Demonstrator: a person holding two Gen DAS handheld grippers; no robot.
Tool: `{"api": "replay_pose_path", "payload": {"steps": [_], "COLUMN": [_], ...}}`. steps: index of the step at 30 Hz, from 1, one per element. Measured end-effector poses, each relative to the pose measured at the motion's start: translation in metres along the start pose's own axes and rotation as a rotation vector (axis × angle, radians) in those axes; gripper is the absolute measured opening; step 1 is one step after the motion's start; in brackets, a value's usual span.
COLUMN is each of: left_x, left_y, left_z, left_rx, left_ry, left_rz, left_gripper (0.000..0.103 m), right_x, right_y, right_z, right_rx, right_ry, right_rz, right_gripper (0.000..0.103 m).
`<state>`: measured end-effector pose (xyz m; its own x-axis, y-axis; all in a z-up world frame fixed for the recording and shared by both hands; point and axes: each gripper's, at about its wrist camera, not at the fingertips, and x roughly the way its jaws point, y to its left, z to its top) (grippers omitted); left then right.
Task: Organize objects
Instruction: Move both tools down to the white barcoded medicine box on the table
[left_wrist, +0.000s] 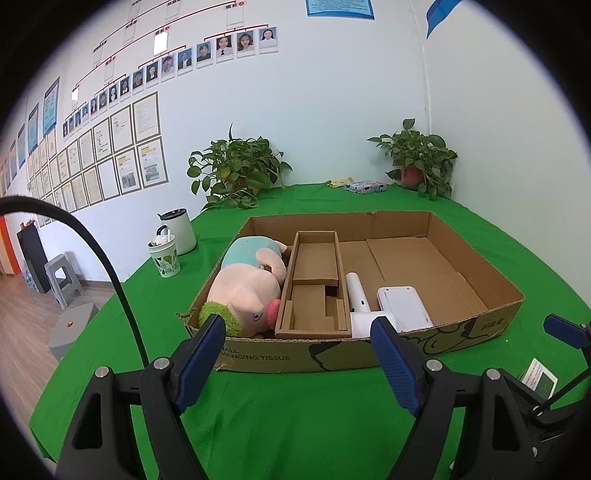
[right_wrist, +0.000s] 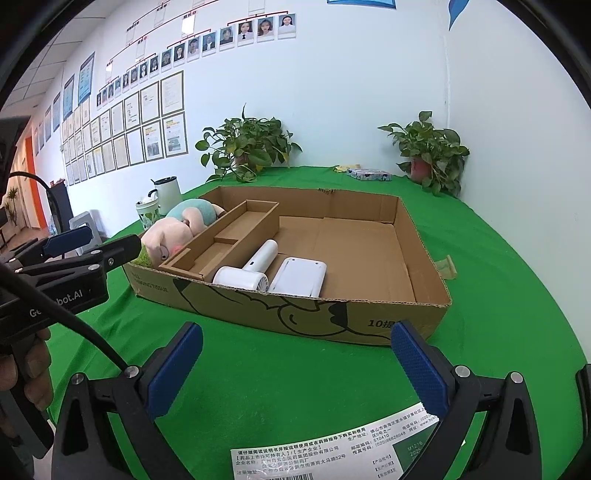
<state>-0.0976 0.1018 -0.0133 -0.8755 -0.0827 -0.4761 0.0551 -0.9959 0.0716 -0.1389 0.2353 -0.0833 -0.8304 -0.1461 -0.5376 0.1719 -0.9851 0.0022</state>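
Note:
A shallow cardboard box (left_wrist: 332, 354) (right_wrist: 424, 266) lies on the green table. In it are a pink plush pig (left_wrist: 247, 284) (right_wrist: 173, 229) at the left, a brown cardboard insert (left_wrist: 314, 291) (right_wrist: 229, 240), a white hair dryer (left_wrist: 358, 299) (right_wrist: 255, 264) and a flat white device (left_wrist: 404, 306) (right_wrist: 299, 277). My left gripper (left_wrist: 297, 328) (right_wrist: 96, 240) is open in front of the box's near wall, nothing between its fingers. My right gripper (right_wrist: 297, 332) (left_wrist: 565, 332) is open over the cloth. A white and green medicine box (right_wrist: 332, 454) (left_wrist: 539, 380) lies flat just below it.
Two potted plants (left_wrist: 236, 170) (left_wrist: 421, 158) and a tissue pack (left_wrist: 365, 186) stand by the back wall. A white kettle (left_wrist: 181, 230) and a patterned cup (left_wrist: 164, 258) sit left of the box. A scrap of card (right_wrist: 447, 266) lies at its right. Grey stools (left_wrist: 64, 277) stand on the floor.

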Motion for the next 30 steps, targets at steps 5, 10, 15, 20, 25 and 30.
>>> {"api": "replay_pose_path", "payload": {"steps": [5, 10, 15, 20, 25, 30], "left_x": [-0.001, 0.002, 0.014, 0.033, 0.033, 0.047], "left_y": [0.003, 0.005, -0.001, -0.018, -0.043, -0.065], "left_z": [-0.008, -0.035, -0.066, -0.087, -0.089, -0.08], "left_rx": [-0.017, -0.016, -0.057, -0.153, -0.127, -0.145], "left_ry": [0.023, 0.118, 0.268, 0.467, 0.487, 0.52], "left_rz": [-0.064, -0.207, -0.373, -0.619, -0.733, -0.849], "left_gripper": [0.081, 0.081, 0.081, 0.08, 0.079, 0.079], "right_x": [0.002, 0.007, 0.005, 0.01, 0.007, -0.012], "right_y": [0.0, -0.025, -0.1, -0.141, -0.131, -0.1], "right_z": [-0.007, -0.032, -0.049, -0.066, -0.085, -0.101], "right_rx": [0.017, 0.069, 0.215, 0.296, 0.337, 0.362], "right_ry": [0.012, 0.081, 0.135, 0.237, 0.288, 0.302], "right_rz": [0.018, 0.084, -0.013, 0.014, 0.154, 0.201], "right_gripper": [0.103, 0.102, 0.103, 0.103, 0.103, 0.102]}}
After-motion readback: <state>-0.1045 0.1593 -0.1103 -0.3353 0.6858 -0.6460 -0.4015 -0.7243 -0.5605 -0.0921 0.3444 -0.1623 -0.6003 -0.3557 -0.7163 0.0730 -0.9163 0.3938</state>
